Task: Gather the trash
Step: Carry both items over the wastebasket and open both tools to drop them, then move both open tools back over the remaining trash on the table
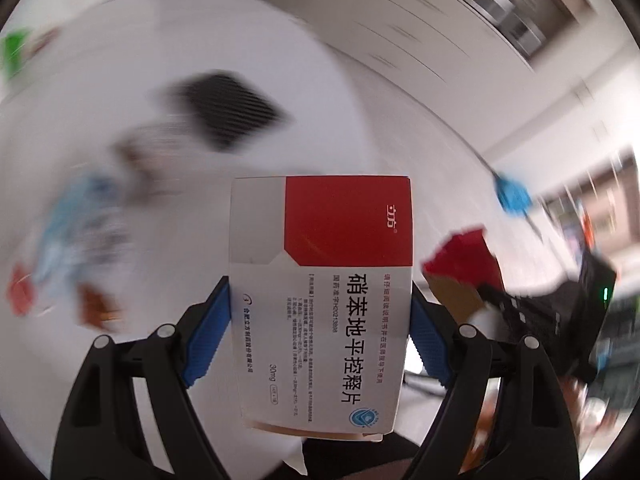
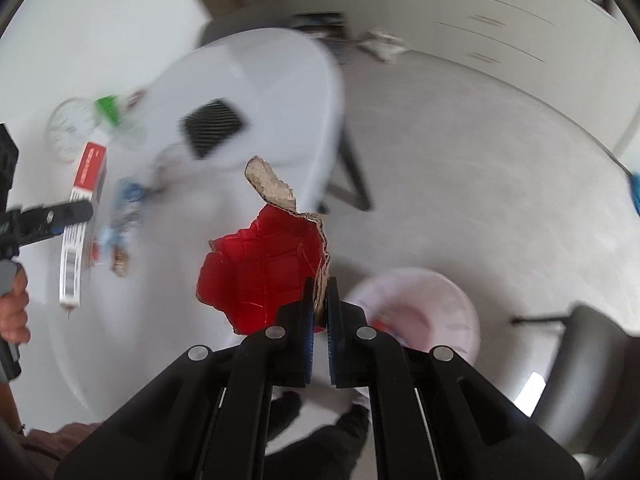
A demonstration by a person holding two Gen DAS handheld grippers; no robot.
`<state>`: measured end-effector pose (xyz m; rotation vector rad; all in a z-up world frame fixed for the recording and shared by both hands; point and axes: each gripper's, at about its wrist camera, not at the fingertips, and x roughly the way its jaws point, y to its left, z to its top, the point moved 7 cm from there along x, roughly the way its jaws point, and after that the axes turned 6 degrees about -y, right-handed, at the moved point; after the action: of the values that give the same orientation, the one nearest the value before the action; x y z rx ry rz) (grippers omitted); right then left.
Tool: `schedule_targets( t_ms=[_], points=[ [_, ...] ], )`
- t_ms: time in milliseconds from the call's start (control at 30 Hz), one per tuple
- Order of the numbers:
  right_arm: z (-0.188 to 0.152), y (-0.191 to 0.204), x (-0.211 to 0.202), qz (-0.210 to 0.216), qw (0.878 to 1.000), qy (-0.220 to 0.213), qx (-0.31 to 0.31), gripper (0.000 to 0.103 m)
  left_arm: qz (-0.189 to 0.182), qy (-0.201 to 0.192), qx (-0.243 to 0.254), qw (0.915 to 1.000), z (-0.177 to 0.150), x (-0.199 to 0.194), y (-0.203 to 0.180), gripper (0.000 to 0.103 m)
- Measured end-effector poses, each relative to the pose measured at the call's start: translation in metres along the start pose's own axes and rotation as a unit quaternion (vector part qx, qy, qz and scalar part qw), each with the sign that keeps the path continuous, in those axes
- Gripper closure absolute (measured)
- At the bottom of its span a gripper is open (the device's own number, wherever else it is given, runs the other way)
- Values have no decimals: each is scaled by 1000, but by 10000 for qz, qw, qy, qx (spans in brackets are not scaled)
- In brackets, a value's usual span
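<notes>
Left gripper (image 1: 320,320) clamped across my medicine box (image 1: 324,280), held above the table (image 1: 240,80) | right gripper (image 2: 319,300) pinching torn red cardboard (image 2: 260,268) by its edge | both look light; box crushable, cardboard floppy; grip flat faces

Floor: pale grey floor (image 2: 460,184), smooth and plain, streaked by motion blur.
Table: a white table (image 2: 280,80) with rounded corner, on a dark angled leg (image 2: 352,176).
Wall: a white wall (image 2: 100,12) behind the table.
Cabinets: light cabinet fronts (image 2: 500,12) (slim handles) along the far side.
Chair: a grey chair (image 2: 580,360) at lower right.
Light: soft, even daylight.
</notes>
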<state>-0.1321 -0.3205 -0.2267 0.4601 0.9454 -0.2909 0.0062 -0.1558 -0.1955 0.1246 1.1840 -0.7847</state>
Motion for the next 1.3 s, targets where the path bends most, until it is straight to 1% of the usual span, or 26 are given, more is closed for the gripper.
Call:
schedule_targets(
  t_ms=[67, 100, 133, 233, 333, 400, 433, 500, 533, 567, 600, 667, 767, 833, 867, 933, 1000, 1033, 1067, 1133, 1200, 1300],
  points=[
    [-11, -26, -10, -157, 9997, -29, 167, 97, -186, 154, 471, 9986, -9, 25, -50, 24],
    [-17, -41, -17, -238, 9993, -52, 278, 97, -237, 216, 595, 9977, -11, 32, -63, 25],
    [-22, -52, -22, -304, 9989, -75, 359, 97, -334, 309, 775, 9960, -16, 45, -85, 25],
    [-34, -82, -34, -477, 9971, -154, 580, 97, -385, 463, 1174, 9913, -27, 74, -126, 24],
    [-43, -103, -44, -570, 9952, -239, 756, 97, -314, 504, 1531, 9864, -35, 89, -152, 24],
    [-45, -116, -48, -590, 9942, -278, 858, 97, -333, 551, 1620, 9847, -39, 92, -163, 22],
    [-46, -121, -49, -588, 9940, -289, 880, 97, -333, 571, 1633, 9844, -39, 92, -166, 18],
    [-47, -127, -51, -573, 9939, -293, 891, 97, -289, 514, 1640, 9847, -36, 97, -170, 14],
    [-46, -128, -51, -566, 9940, -290, 887, 97, -280, 487, 1650, 9847, -36, 93, -170, 12],
    [-46, -128, -50, -552, 9941, -291, 884, 97, -259, 450, 1660, 9848, -33, 93, -172, 12],
    [-47, -128, -48, -514, 9944, -275, 879, 97, -242, 435, 1669, 9847, -37, 91, -179, 12],
    [-49, -131, -47, -480, 9949, -245, 850, 97, -203, 401, 1635, 9855, -36, 83, -179, 12],
    [-52, -124, -37, -407, 9964, -112, 738, 97, -7, 211, 1460, 9891, -30, 73, -163, 12],
    [-56, -120, -30, -346, 9970, -10, 687, 96, 266, 99, 1339, 9906, -27, 64, -152, 10],
    [-58, -117, -25, -329, 9972, 46, 666, 93, 374, 23, 1276, 9911, -25, 58, -144, 8],
    [-63, -110, -14, -331, 9971, 178, 660, 81, 561, -136, 1169, 9915, -19, 43, -126, 8],
    [-64, -106, -10, -395, 9966, 160, 701, 40, 705, -261, 1101, 9911, -16, 31, -115, 8],
    [-62, -106, -11, -471, 9963, 121, 706, 36, 797, -350, 1029, 9909, -13, 24, -105, 8],
    [-60, -104, -11, -545, 9960, 73, 700, 33, 858, -411, 969, 9907, -13, 18, -99, 8],
    [-53, -96, -13, -494, 9963, 17, 701, 31, 947, -514, 809, 9909, -10, 6, -84, 8],
    [-43, -88, -17, -534, 9965, -81, 645, 21, 1031, -665, 601, 9906, -8, -8, -64, 8],
    [-26, -71, -27, -649, 9965, -307, 439, 12, 1264, -928, 358, 9870, -8, -29, -33, 8]
  ],
)
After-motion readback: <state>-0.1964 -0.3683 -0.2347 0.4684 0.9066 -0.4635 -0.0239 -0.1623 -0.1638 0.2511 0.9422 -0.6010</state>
